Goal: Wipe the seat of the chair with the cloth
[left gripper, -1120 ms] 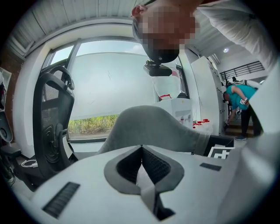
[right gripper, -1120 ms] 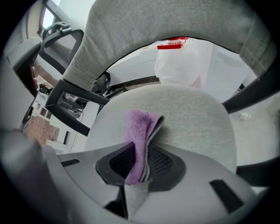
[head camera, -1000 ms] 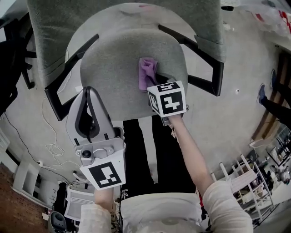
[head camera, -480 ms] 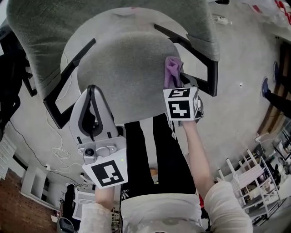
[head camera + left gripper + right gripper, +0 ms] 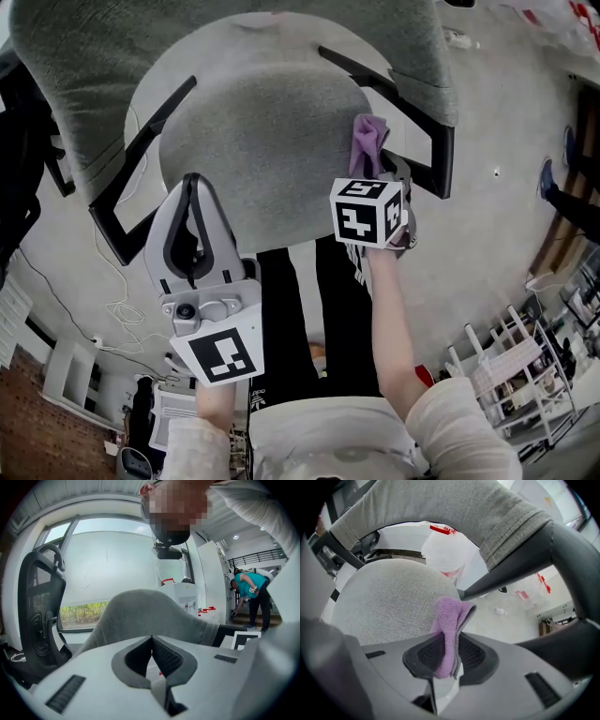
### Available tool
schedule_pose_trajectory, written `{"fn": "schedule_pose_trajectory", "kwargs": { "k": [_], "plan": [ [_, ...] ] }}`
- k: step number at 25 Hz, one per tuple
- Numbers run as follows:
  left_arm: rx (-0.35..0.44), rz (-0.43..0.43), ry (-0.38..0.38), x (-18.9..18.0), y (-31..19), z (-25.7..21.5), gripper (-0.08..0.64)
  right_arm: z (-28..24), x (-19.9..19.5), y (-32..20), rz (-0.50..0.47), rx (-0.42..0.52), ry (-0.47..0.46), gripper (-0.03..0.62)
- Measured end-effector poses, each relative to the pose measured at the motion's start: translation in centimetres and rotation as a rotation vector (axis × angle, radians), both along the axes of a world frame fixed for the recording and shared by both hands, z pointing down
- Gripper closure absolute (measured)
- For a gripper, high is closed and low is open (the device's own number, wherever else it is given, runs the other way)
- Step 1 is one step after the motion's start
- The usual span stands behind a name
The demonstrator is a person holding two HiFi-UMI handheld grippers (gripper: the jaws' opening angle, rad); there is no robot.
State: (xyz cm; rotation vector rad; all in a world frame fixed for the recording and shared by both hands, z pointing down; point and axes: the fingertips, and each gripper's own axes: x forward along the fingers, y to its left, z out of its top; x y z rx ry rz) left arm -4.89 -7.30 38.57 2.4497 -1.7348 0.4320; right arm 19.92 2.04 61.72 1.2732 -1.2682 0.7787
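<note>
The grey fabric chair seat [image 5: 248,141] fills the upper middle of the head view. A purple cloth [image 5: 367,141] sits at the seat's right rim, just inside the black right armrest [image 5: 427,141]. My right gripper [image 5: 377,171] is shut on it. In the right gripper view the cloth [image 5: 451,620] is folded between the pads and sticks out past the seat [image 5: 384,602] edge. My left gripper [image 5: 190,187] is shut and holds nothing, at the seat's front left. In its own view the left gripper [image 5: 151,641] points up at the grey backrest [image 5: 140,613].
The backrest [image 5: 141,56] arches over the seat's far side, and a black left armrest [image 5: 131,178] flanks it. The person's dark-trousered legs [image 5: 300,309] stand at the front edge. A black mesh chair [image 5: 37,611] and a bending person in teal [image 5: 248,592] stand further off.
My right gripper has carried the cloth from the middle of the seat to its right rim beside the armrest. The left gripper has stayed in place.
</note>
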Motion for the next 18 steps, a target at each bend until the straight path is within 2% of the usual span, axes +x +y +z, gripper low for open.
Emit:
{"fn": "schedule_pose_trajectory", "kwargs": {
  "k": [4, 9, 12, 15, 18],
  "plan": [
    [0.005, -0.029, -0.007, -1.4, 0.0, 0.0, 0.546, -0.2, 0.4, 0.0, 0.028, 0.004, 0.022, 0.506],
    [-0.019, -0.113, -0.012, -4.7, 0.5, 1.0, 0.546, -1.3, -0.1, -0.3, 0.068, 0.033, -0.026, 0.506],
    [0.009, -0.15, -0.054, -6.9, 0.8, 0.7, 0.546, -3.7, -2.7, -1.4, 0.004, 0.114, -0.083, 0.506],
    [0.008, -0.196, -0.092, -9.3, 1.4, 0.5, 0.546, -5.0, -9.2, -1.3, -0.119, 0.157, -0.243, 0.506],
    [0.002, -0.253, -0.102, -11.4, 2.3, 0.1, 0.546, -4.9, -17.6, 0.9, -0.127, 0.094, -0.54, 0.506]
  ]
}}
